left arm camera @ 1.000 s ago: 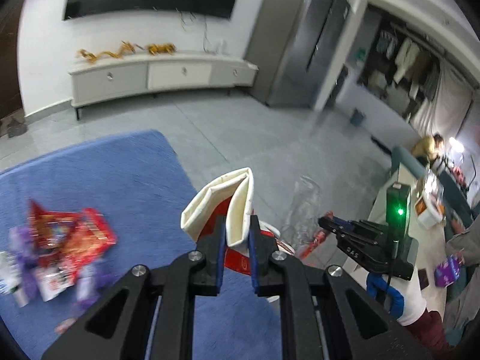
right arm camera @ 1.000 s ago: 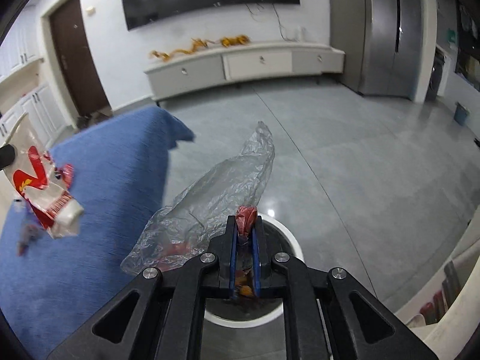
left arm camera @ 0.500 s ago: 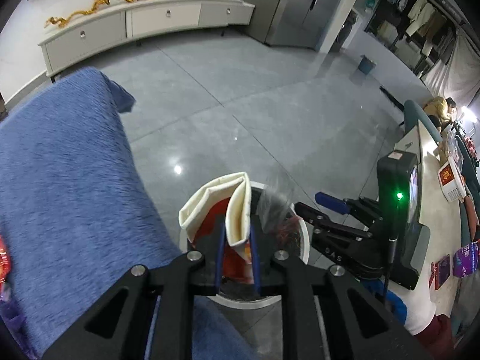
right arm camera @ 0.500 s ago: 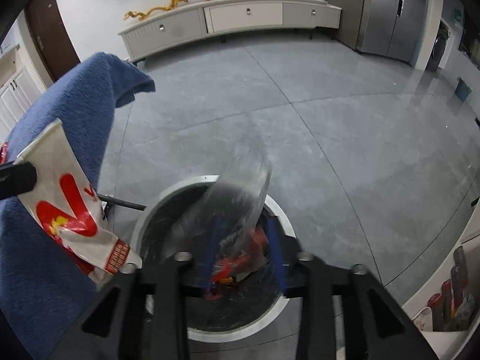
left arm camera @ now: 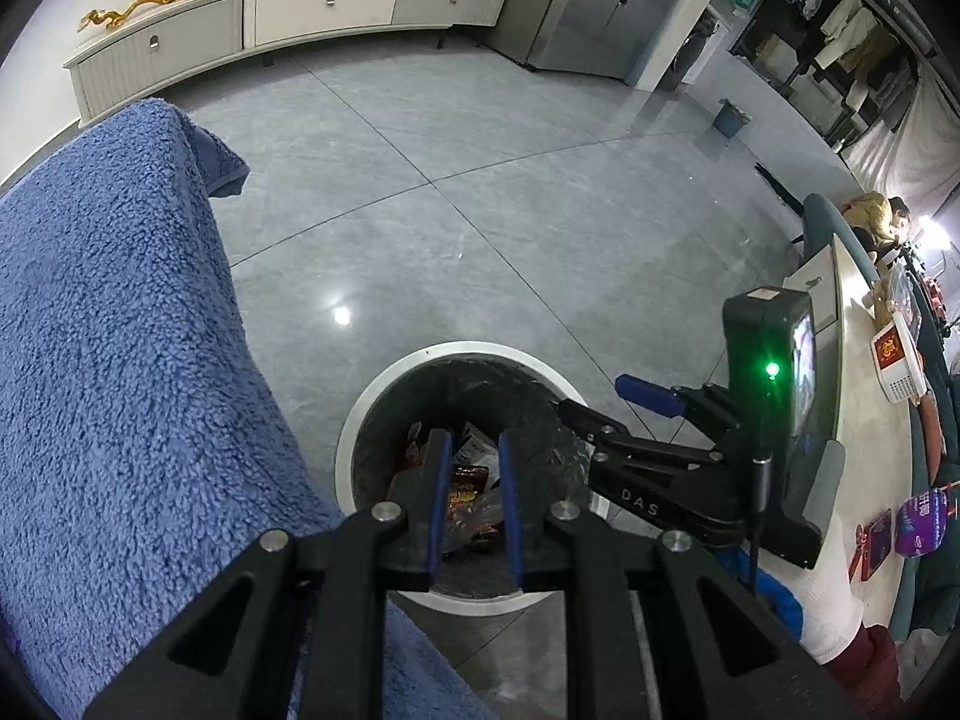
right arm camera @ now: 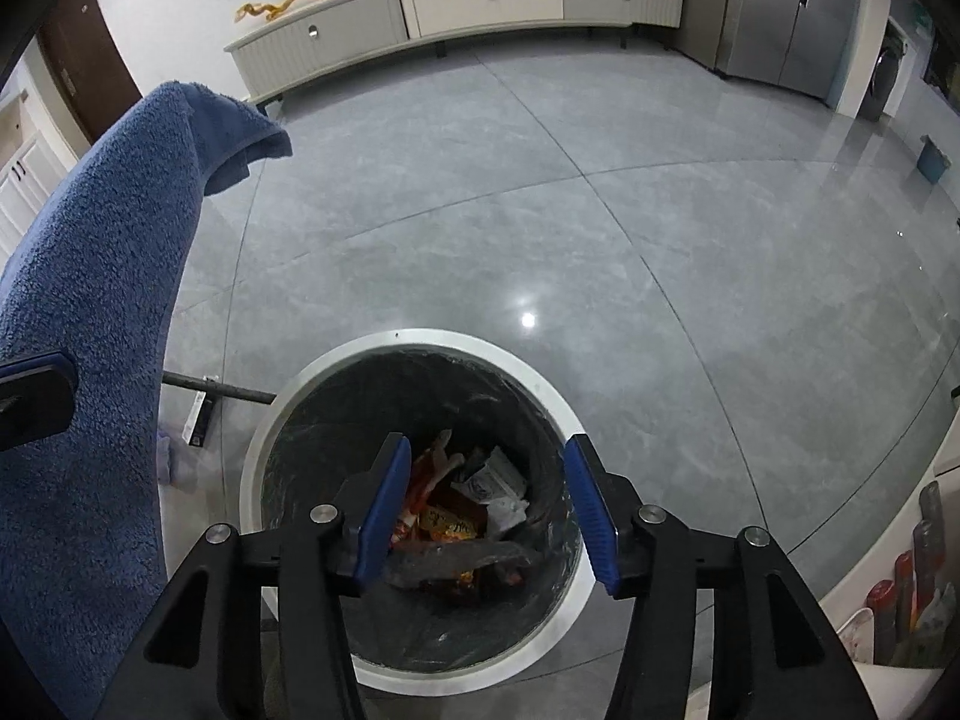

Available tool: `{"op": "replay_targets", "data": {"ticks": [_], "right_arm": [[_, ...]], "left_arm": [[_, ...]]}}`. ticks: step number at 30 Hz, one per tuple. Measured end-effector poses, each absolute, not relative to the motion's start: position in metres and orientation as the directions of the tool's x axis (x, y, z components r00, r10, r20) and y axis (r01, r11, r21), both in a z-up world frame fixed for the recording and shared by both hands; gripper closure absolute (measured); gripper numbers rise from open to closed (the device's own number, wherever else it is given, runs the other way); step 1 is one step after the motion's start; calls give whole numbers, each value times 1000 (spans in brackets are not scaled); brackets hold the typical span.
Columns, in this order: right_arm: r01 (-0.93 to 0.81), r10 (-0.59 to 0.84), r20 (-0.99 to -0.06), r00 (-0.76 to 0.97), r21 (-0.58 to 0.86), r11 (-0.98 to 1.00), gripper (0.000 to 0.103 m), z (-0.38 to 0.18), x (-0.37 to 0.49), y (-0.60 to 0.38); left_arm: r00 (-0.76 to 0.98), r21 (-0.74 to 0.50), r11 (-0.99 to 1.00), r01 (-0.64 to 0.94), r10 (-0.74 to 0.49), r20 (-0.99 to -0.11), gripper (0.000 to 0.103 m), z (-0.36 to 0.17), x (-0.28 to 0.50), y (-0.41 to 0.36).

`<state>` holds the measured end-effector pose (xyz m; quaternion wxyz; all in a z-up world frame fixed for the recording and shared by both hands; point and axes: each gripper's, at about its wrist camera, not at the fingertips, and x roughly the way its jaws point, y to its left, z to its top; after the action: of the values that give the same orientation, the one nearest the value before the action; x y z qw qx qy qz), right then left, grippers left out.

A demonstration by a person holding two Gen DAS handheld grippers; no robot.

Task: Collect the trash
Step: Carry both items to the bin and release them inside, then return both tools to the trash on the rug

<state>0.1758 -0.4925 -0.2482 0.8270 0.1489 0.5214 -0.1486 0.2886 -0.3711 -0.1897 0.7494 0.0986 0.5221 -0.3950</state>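
Observation:
A round bin with a white rim (left arm camera: 462, 352) (right arm camera: 420, 339) and a black liner stands on the grey floor, right below both grippers. Crumpled wrappers (right arm camera: 456, 516) (left arm camera: 471, 483) lie at its bottom. My left gripper (left arm camera: 472, 441) hangs over the bin's mouth, its blue pads close together with nothing between them. My right gripper (right arm camera: 486, 456) points down into the bin; its jaws are opening and nothing is between them. In the left wrist view the right gripper (left arm camera: 606, 402) reaches in over the bin's right rim. One left fingertip (right arm camera: 36, 387) shows at the right wrist view's left edge.
A blue fleece blanket (left arm camera: 120, 360) (right arm camera: 90, 300) drapes over a surface just left of the bin. A dark rod and a small white box (right arm camera: 198, 414) lie on the floor under it. A counter with packets (left arm camera: 888, 360) runs along the right. A long white cabinet (right arm camera: 456, 6) stands at the far wall.
Both grippers came down over the bin. The white and red wrapper has left the left gripper. The right jaws opened and the clear plastic bag dropped out of them.

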Motion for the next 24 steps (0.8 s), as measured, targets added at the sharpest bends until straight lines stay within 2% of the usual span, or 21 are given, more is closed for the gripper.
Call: {"op": "replay_targets", "data": {"ticks": [7,11,16,22,24], "right_arm": [[395,-85,-908,411,93,914,50,-233,175,-487],[391,-87,-892,444,105,914,50,-212,170,-480],[361,-76,-857,510,134,923,50,-178,167,-458],[280,-35,-804,594,166,946,50,-134,170,-411],[247,-9,-793,610,179,952,50,-124,174,-395]], "left_arm": [[163,-305,679,668,-534,-830,87,-166,283,-341],[205,-333,674,659,-587,-783,87,-144,268,-306],[212,-288,648,705,-580,-786,87,-127,242,-271],[300,-267,714,647,-561,-772,87,-108,231,-194],[346,-262,756,600,-541,-767,73,-103,234,-158]]}}
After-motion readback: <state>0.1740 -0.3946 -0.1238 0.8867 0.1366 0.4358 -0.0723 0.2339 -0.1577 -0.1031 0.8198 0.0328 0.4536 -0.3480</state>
